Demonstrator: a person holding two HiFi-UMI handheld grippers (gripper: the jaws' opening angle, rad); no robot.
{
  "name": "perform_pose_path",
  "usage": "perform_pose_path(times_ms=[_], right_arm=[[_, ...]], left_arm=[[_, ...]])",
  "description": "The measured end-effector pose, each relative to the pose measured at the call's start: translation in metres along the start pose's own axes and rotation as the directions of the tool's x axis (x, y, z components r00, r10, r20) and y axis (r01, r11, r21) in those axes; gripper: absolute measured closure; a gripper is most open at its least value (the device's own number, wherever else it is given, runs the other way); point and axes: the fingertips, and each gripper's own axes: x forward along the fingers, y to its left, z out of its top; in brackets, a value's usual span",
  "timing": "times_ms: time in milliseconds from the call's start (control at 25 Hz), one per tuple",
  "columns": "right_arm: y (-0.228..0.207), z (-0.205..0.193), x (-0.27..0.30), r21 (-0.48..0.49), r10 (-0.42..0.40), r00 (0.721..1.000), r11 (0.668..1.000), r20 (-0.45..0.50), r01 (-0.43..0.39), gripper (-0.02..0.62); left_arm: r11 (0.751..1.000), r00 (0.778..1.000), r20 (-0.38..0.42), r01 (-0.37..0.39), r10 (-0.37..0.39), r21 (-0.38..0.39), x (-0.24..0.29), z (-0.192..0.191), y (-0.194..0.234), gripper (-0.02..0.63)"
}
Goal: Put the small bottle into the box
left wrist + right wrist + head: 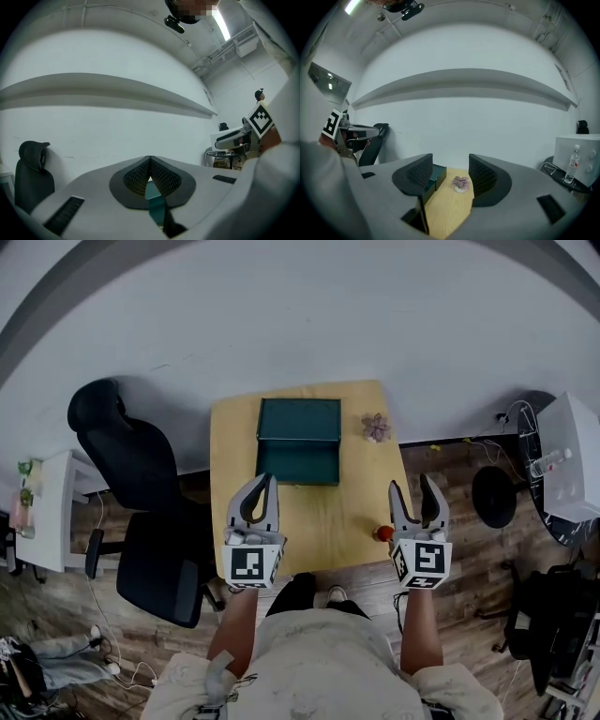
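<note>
Approach looks like the step in hand: nothing is held yet. The right gripper hangs above the near right corner of the table with its jaws well apart and nothing between them. The left gripper hovers over the near left part, its jaws pressed together on nothing. The likely small bottle, a little red-topped thing too small to make out clearly, stands near the table's front edge, just beside the right gripper and slightly behind its fingertips. The dark green box sits at the far middle of the table, apparently with its lid up, and a small pink plant stands to its right.

To do this well, I judge the right gripper should draw back and tip down so the bottle comes between its pads. It should close low on the body, since so small a thing near the edge could be knocked off.
</note>
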Motion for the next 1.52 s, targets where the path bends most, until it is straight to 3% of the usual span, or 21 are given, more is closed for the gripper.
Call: perform_pose_path(times_ms=[160,480,960,1520], right_arm=[[0.011,-0.033,-0.007,0.009,0.022,0.998,1.000,-0.064,-0.021,0.351],[0.017,-0.093,-0.032,0.020,-0.012,0.987,1.000,-0.159,0.015,0.351],[0.019,-0.187,-0.057,0.055,0.000,0.928,0.998,-0.372,0.023,0.350],[0.020,-0.204,-0.054,0.075,0.036,0.907,0.997,-0.420,-0.005,0.359]], left_arm=[[1.000,0.999,-0.034,0.023,-0.023,-0.013,-0.009,-0.031,-0.015,0.598],[0.996,0.993,-0.085,0.074,-0.077,-0.042,-0.020,-0.066,-0.045,0.598],[0.991,0.982,-0.147,0.109,-0.119,-0.073,-0.026,-0.097,-0.064,0.598],[0.990,0.979,-0.152,0.124,-0.134,-0.072,-0.019,-0.097,-0.071,0.598]])
